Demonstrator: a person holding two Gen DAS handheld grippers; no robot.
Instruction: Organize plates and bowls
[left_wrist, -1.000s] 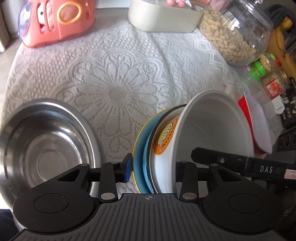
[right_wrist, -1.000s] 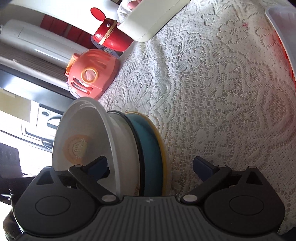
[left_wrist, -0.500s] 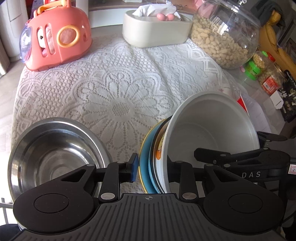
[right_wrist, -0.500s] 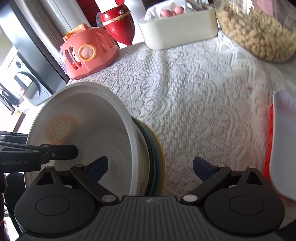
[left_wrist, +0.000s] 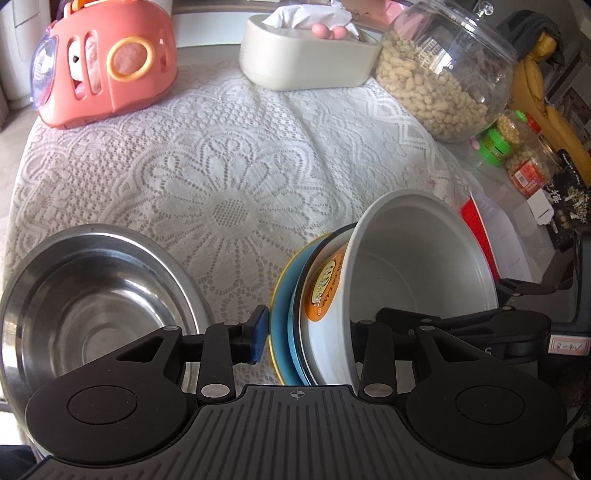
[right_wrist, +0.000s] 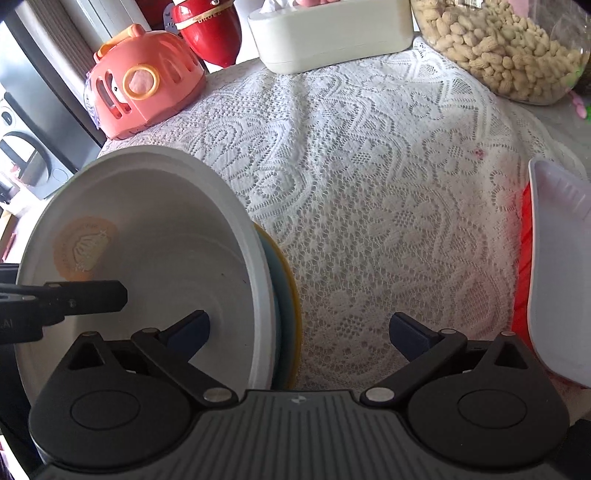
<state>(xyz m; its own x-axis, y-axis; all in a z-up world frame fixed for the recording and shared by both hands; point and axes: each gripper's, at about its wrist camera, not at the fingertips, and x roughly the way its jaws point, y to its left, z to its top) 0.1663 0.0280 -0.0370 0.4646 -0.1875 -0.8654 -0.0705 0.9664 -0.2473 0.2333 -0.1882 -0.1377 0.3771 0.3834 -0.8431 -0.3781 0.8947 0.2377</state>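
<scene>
— What should you worry about here?

— The stack tipping. The white bowl (left_wrist: 413, 266) and the blue plate (left_wrist: 286, 295) under it stand almost on edge, not flat on the tabletop (left_wrist: 229, 166). Your left gripper (left_wrist: 306, 328) has just been opening with that stack between its jaws. Its blue pad now sits just beside the plate's yellow rim, and I can't see it pressing. Loosen any more and the lot could roll or drop flat, and the bowl could slide out of the plate.

— And the right one?

— Your right gripper (right_wrist: 301, 326) is spread wide. One finger is inside the bowl and the other is well clear, over the lace, so it grips nothing (at best it props the bowl from within). Don't count on it to catch anything.

— Where is everything relative to you?

— The stack is straddled by both grippers, close in at the fingertips, with the left gripper's far finger hidden inside the bowl. The steel bowl (left_wrist: 92, 295) rests near on the left, apart from the stack, so mind a tipping plate knocking it
</scene>
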